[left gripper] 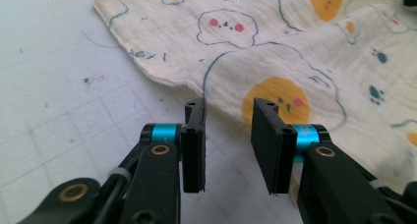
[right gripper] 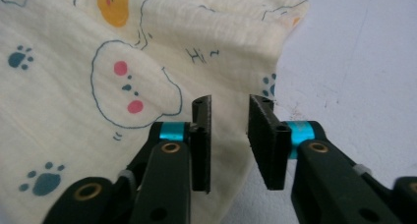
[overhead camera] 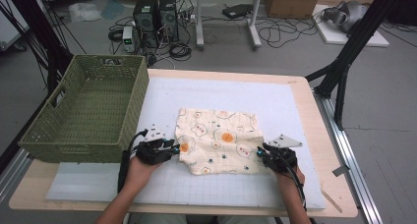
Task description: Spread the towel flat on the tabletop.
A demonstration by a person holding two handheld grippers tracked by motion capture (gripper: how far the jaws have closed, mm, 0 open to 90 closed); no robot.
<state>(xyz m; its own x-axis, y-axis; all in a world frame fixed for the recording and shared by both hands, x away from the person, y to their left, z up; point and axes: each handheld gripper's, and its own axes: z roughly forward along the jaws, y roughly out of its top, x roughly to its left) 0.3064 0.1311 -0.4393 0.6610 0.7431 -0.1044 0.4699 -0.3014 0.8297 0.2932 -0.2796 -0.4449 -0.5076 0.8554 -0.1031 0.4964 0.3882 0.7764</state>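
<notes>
Now you line up on the cloth [overhead camera: 218, 140].
Both hand-held grippers, left [overhead camera: 173, 148] and right [overhead camera: 261, 154], stand narrowly parted, empty; next, pinch its edges.

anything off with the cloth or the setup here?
Mostly fine. The cloth lies rumpled and skewed to the mat grid, its right edge folded up in a ridge. Both grippers, left and right, sit open at its edges.

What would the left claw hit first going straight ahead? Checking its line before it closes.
Probably the cloth: the open left claw points at its near edge, with part of the fabric already between the jaws.
</notes>
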